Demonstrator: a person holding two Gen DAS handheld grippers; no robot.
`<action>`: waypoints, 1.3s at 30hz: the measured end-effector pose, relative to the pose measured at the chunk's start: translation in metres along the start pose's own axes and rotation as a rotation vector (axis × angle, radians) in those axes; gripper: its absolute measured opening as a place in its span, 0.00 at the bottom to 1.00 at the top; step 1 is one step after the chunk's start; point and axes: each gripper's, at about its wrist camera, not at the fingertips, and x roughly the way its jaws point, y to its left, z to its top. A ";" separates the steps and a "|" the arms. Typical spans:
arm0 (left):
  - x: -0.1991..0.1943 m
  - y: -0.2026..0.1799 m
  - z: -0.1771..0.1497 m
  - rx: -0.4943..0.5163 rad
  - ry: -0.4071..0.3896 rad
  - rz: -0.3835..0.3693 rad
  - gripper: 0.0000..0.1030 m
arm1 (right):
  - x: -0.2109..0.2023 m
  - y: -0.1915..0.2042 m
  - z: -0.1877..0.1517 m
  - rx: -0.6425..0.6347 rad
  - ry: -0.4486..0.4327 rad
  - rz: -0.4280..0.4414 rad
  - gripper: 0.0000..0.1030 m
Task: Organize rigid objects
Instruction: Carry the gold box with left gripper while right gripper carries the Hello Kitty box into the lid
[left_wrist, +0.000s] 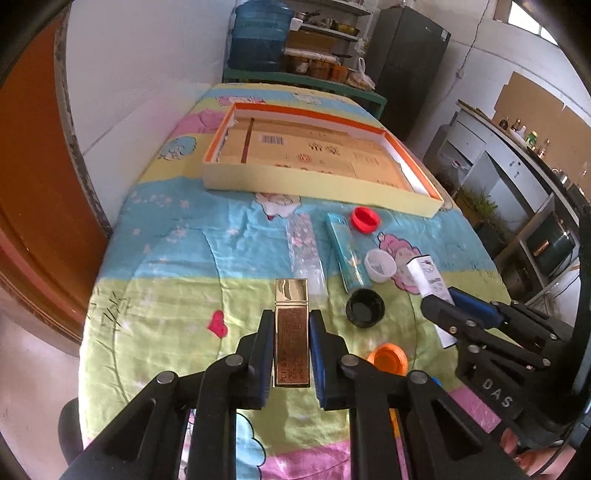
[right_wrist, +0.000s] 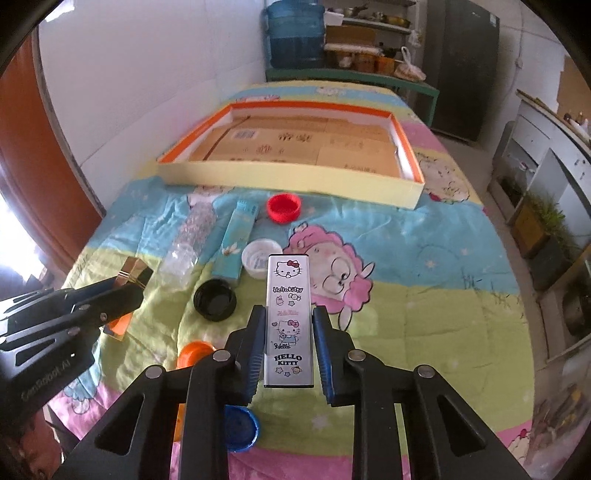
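Just short of the orange-rimmed tray (left_wrist: 317, 186), the left gripper (left_wrist: 291, 354) clamps a gold box (left_wrist: 291, 332) and the right gripper (right_wrist: 289, 350) clamps a white Hello Kitty box (right_wrist: 289, 314), both apparently lifted off the quilt (right_wrist: 424, 295), with bottle caps between them and the tray.

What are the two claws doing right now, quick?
Left claw: closed on the gold box.
Right claw: closed on the Hello Kitty box.
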 end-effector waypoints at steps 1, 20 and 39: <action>-0.001 0.000 0.002 0.001 -0.004 -0.001 0.18 | -0.002 -0.001 0.002 -0.001 -0.005 -0.002 0.25; -0.013 -0.007 0.044 0.011 -0.082 -0.002 0.18 | -0.024 -0.008 0.036 -0.002 -0.097 -0.015 0.25; 0.009 -0.006 0.117 0.012 -0.145 0.017 0.18 | -0.016 -0.024 0.097 0.005 -0.177 -0.023 0.25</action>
